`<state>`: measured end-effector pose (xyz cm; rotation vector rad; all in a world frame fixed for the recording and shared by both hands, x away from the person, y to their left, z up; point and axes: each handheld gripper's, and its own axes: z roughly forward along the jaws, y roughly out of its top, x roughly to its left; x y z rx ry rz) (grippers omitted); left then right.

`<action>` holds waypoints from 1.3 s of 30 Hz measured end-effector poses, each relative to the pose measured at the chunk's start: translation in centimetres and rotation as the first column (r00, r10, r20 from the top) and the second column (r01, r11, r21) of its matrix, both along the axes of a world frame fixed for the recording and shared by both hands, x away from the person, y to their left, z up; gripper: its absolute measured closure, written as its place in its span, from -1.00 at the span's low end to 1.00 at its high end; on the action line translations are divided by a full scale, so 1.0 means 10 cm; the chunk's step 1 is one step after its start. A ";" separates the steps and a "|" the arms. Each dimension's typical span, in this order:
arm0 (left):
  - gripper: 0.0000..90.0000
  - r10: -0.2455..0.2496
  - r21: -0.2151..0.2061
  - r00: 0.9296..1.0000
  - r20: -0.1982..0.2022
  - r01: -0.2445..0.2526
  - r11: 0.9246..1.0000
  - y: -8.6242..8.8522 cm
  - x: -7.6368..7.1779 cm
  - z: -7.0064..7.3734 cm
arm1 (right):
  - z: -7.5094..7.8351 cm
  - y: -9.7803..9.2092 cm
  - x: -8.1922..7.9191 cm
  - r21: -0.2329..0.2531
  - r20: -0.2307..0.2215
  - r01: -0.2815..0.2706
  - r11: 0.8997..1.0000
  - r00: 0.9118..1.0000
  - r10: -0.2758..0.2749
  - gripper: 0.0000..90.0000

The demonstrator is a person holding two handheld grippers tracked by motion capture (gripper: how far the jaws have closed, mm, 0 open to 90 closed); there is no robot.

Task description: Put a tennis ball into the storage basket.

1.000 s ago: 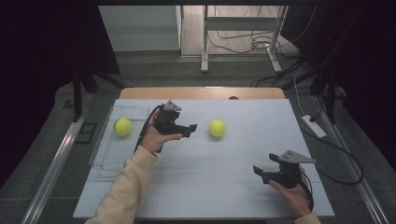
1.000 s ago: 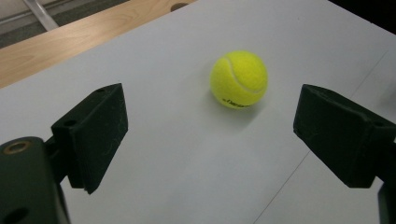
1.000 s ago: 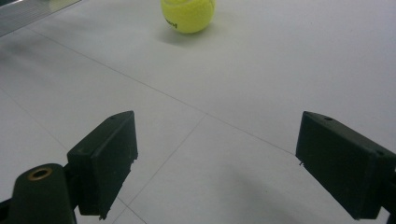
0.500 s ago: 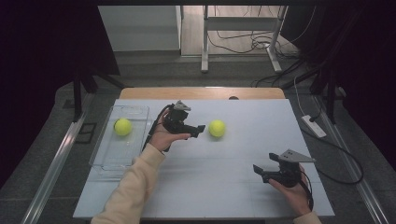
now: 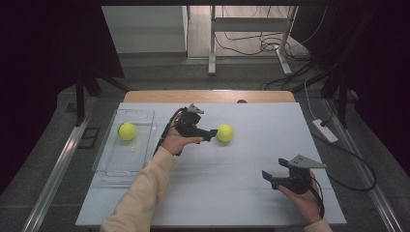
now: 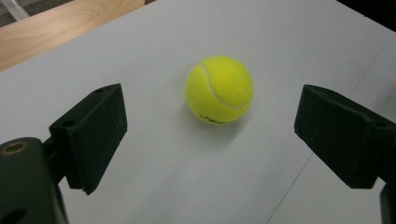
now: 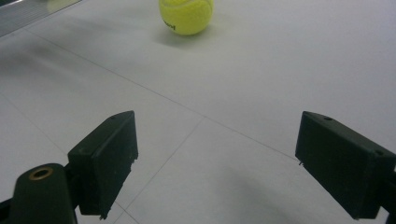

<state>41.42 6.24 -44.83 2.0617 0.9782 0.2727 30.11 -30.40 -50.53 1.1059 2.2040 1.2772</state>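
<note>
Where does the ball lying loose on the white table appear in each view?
High view: ball at centre, just beyond the left claw.
Left gripper view: ball centred, ahead of the open jaws.
Right gripper view: ball at top edge.
Shared landmark: white table.

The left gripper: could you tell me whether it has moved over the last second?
Yes. The left gripper has moved rightward, away from the clear tray and up to the tennis ball on the table; its jaws are open.
</note>
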 end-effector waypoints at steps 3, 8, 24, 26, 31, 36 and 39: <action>-0.77 -0.004 0.004 1.000 -0.006 0.005 1.000 -0.04 0.02 -0.01 | 0.00 0.00 0.00 -0.002 0.001 0.002 1.000 1.000 -0.002 -0.71; -0.77 -0.009 0.003 1.000 -0.008 0.009 1.000 -0.08 0.04 -0.01 | -0.01 0.01 0.00 -0.003 0.000 -0.002 1.000 1.000 0.002 -0.71; -0.77 -0.013 0.015 0.999 -0.032 0.013 1.000 -0.22 0.17 -0.06 | -0.01 0.02 -0.01 -0.007 -0.005 -0.004 1.000 1.000 0.004 -0.71; -0.78 -0.013 0.018 0.999 -0.038 0.013 1.000 -0.24 0.19 -0.07 | -0.01 0.02 -0.01 -0.006 -0.005 -0.003 1.000 1.000 0.003 -0.71; -0.81 -0.010 0.040 0.999 -0.053 0.012 0.999 -0.29 0.24 -0.12 | -0.02 0.02 -0.01 -0.006 -0.006 -0.003 1.000 1.000 0.003 -0.71; -0.83 -0.009 0.041 0.998 -0.062 0.011 0.999 -0.37 0.28 -0.16 | -0.02 0.02 -0.01 -0.007 -0.007 -0.004 1.000 1.000 0.004 -0.71; -0.84 -0.009 0.043 0.998 -0.070 0.012 0.999 -0.42 0.29 -0.20 | -0.02 0.02 -0.01 -0.008 -0.007 -0.004 1.000 1.000 0.004 -0.71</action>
